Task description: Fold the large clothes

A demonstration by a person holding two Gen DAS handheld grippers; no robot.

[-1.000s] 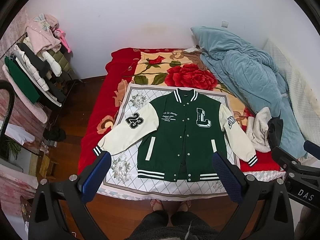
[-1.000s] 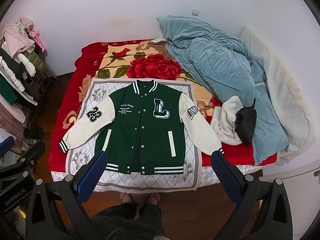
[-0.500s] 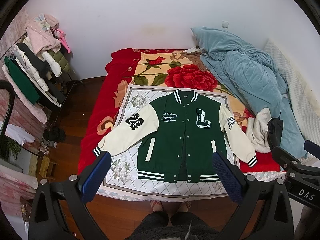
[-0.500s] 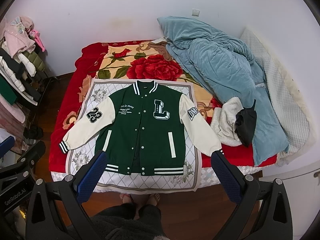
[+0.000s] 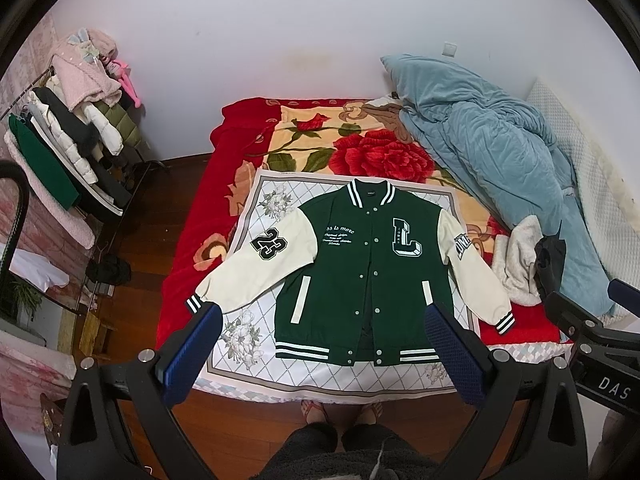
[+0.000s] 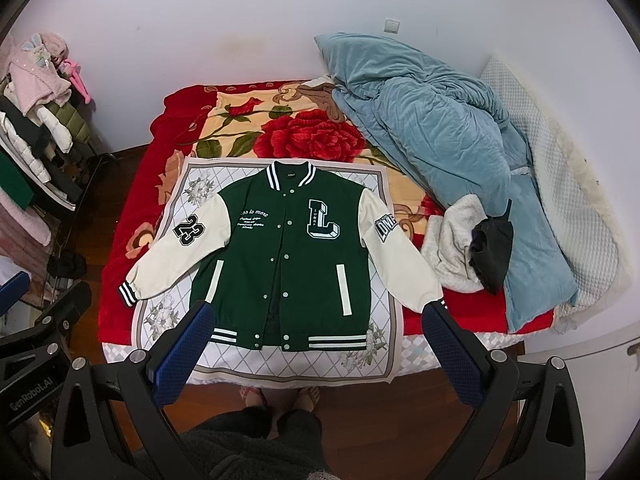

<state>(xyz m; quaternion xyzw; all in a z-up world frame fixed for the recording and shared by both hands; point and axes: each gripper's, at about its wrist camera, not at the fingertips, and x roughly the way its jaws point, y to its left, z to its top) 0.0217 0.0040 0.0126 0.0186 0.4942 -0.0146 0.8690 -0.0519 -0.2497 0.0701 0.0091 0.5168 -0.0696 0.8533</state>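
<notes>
Currently logged from my remote seat: one green varsity jacket with cream sleeves (image 5: 368,276), snapped shut, lying flat and face-up on a white diamond-patterned cloth with floral corners (image 5: 256,340), which itself covers the near part of a red rose-print blanket (image 5: 376,152) on the bed. Collar points away from me, striped hem toward me, so the long axis runs straight out from my position. Both sleeves angle outward and down, the one with the "23" patch (image 5: 269,244) on my left, the one with the lettered patch (image 6: 386,226) on my right. My left gripper (image 5: 324,350) hangs above the near edge, fingers spread wide, nothing between them; my right gripper (image 6: 316,354) likewise stands wide apart and empty. Neither touches fabric. The jacket lies ahead of and below both tongs, roughly centred between them; I judge the left arm nearer the "23" cuff (image 5: 195,303) and the right arm nearer the opposite cuff (image 5: 505,323). Also present: a crumpled pale-blue quilt (image 6: 440,128) at far right, well apart from the jacket. Folding not yet begun, by my reading.
</notes>
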